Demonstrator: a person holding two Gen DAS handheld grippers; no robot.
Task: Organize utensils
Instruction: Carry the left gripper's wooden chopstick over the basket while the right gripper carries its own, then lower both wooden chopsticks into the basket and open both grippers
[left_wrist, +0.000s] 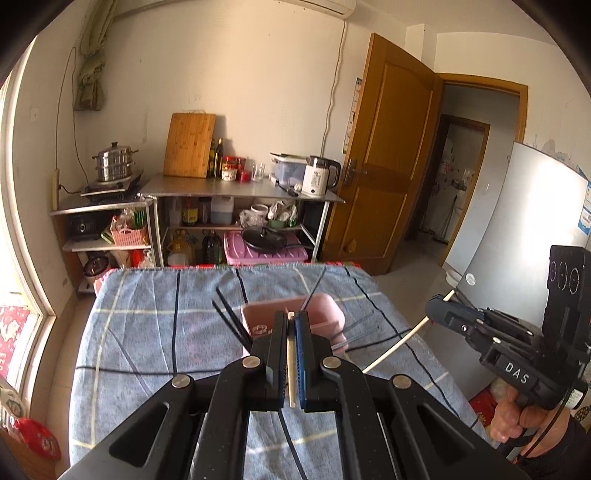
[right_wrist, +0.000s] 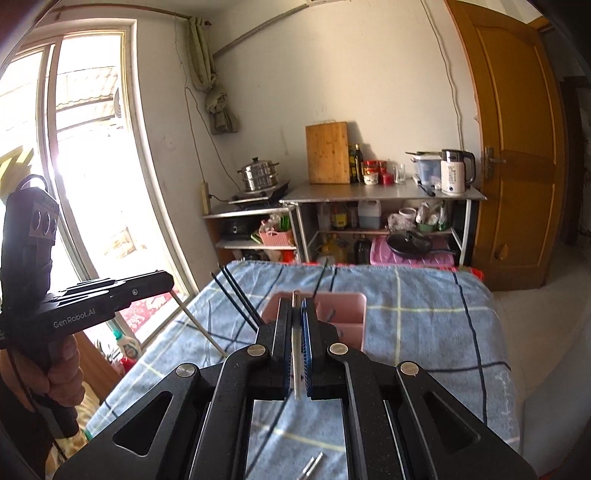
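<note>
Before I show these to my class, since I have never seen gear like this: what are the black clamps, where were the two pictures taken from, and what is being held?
No robot here: a person holds a black pistol-grip tool in each hand, and each tool carries a wide-angle camera looking along its two fingers. One picture comes from the left tool, the other from the right tool; each also shows the other tool off to the side. Both are shut, each on a pale chopstick: one in the left, another in the right. Below is a table with a blue checked cloth. On it stands a pink holder with black chopsticks sticking out of it. More utensils lie on the cloth nearby.
</note>
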